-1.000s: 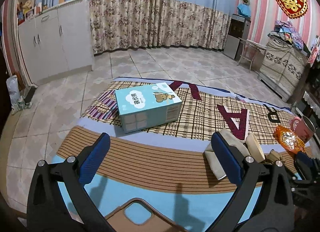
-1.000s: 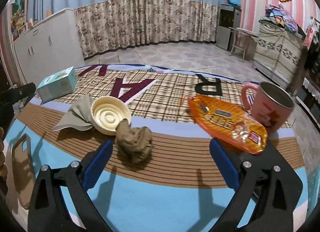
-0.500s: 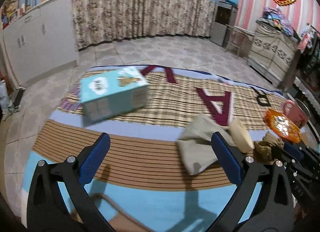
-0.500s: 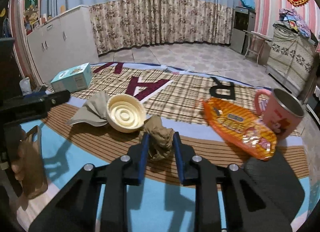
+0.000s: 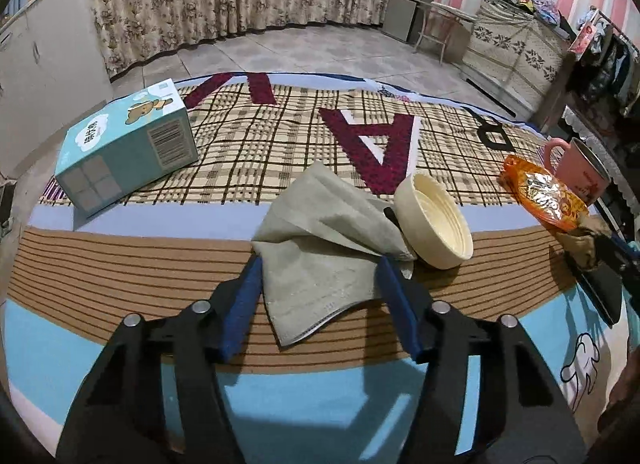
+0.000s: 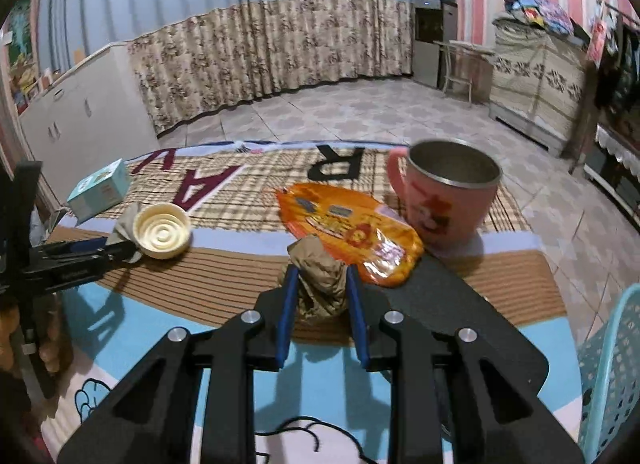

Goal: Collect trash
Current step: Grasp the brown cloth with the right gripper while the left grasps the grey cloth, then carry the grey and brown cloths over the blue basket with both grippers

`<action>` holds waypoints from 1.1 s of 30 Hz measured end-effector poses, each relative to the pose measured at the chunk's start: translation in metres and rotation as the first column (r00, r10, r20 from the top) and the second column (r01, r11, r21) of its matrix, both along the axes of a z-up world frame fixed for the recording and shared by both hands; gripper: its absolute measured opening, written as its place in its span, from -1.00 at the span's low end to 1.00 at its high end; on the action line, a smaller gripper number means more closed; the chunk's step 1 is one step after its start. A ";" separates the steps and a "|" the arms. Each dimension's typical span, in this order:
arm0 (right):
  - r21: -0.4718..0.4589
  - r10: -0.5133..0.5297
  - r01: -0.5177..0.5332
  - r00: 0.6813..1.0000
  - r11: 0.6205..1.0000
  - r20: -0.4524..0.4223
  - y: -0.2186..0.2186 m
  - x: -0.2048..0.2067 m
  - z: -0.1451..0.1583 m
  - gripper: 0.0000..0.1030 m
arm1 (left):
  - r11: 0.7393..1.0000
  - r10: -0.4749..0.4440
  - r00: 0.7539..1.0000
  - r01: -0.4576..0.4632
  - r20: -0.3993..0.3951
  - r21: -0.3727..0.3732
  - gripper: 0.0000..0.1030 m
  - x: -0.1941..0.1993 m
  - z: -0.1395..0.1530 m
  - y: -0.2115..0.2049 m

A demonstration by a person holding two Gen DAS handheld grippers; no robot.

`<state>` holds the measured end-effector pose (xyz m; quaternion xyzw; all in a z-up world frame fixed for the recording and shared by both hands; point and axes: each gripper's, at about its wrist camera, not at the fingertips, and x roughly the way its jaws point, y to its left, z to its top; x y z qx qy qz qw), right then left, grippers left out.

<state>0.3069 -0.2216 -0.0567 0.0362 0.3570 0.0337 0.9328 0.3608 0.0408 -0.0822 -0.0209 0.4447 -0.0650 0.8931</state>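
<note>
Patterned mat [image 5: 120, 264] covers the table, w/ tiled floor behind. Left gripper [image 5: 320, 264] has just been closing, its jaws on both sides of the grey-green napkin [image 5: 320, 248], beside the cream lid [image 5: 436, 223]; contact not clear. Right gripper [image 6: 322, 276] clamps the brown crumpled paper [image 6: 320, 284], near the orange wrapper [image 6: 352, 223] and pink mug [image 6: 444, 199].

We see a dim indoor scene under cool artificial light from above and behind, which throws dark shadows of the gripper arms forward onto the table cloth [image 5: 132, 264]. Both views show strong fisheye bending and black corner vignetting. The right wrist view is softened by motion blur, clearest on the pink mug [image 6: 448, 199], while the snack wrapper [image 5: 540, 193] glares.
</note>
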 end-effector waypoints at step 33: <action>0.002 -0.190 0.192 0.971 0.981 0.147 -0.098 -0.122 0.057 -0.51 | 0.984 -0.119 0.938 0.068 0.325 0.164 -0.47 -0.097 0.109 -0.067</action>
